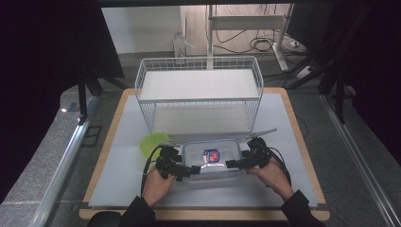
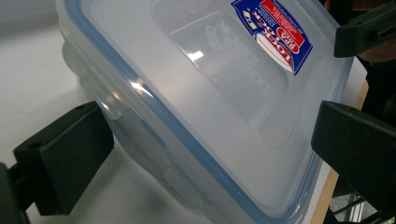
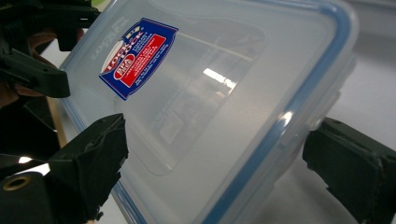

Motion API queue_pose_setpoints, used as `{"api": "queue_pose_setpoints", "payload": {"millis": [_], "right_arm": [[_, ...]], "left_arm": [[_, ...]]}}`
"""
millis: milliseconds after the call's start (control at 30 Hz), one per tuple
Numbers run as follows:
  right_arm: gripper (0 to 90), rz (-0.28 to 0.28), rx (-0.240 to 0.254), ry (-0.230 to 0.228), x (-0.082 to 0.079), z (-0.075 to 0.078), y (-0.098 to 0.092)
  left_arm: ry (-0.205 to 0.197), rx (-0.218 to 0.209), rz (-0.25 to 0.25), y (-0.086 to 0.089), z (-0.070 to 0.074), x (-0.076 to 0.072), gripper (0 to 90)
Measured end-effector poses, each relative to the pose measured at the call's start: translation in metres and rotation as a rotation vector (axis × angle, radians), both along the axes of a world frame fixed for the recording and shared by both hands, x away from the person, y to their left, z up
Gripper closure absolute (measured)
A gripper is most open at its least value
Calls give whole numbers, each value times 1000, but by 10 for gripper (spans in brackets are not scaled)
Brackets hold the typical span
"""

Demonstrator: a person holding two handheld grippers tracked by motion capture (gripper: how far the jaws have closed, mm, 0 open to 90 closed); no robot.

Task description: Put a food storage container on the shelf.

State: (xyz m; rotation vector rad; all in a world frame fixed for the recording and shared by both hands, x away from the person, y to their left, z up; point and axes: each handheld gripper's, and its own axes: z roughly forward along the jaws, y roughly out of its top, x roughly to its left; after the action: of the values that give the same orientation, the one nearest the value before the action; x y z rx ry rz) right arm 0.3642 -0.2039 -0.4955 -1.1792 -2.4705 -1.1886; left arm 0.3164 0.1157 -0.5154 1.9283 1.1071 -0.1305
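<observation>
High view: the plastic container (image 1: pixel 211 158) sits near the table's (image 1: pixel 283 142) front edge, at six o'clock from the wire basket (image 1: pixel 198 94). The left gripper (image 1: pixel 185 171) and right gripper (image 1: pixel 236 163) flank its ends, likely to lift it level.

Left gripper view: jaws wide, straddling the container's end.

Right gripper view: jaws likewise wide, astride the opposite end.

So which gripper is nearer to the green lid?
Left. The left gripper is at the box's left end, just below the green lid; the right gripper is at the box's far end.
</observation>
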Motion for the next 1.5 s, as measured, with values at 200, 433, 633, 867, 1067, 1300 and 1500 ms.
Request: {"api": "queue_pose_setpoints", "payload": {"millis": [200, 433, 633, 867, 1067, 1300, 1500], "right_arm": [[78, 2, -32, -26, -5, 5, 1], [129, 12, -94, -104, -27, 14, 2], [255, -6, -93, -162, -45, 20, -6], [385, -5, -82, -223, -65, 25, -16], [456, -9, -46, -215, -71, 24, -24], [479, -10, 0, -180, -66, 21, -31], [480, -8, -4, -182, -67, 22, -31]], "left_arm": [[-36, 32, -9, -3, 3, -5, 0], [-134, 132, -35, -10, 12, -21, 11], [-163, 141, -72, -7, 15, -35, 50], [-163, 98, -90, 3, 17, -43, 167], [-166, 57, -94, 12, 16, -40, 281], [-208, 161, -143, 4, 15, -46, 266], [-245, 193, -149, 4, 18, -49, 258]]}}
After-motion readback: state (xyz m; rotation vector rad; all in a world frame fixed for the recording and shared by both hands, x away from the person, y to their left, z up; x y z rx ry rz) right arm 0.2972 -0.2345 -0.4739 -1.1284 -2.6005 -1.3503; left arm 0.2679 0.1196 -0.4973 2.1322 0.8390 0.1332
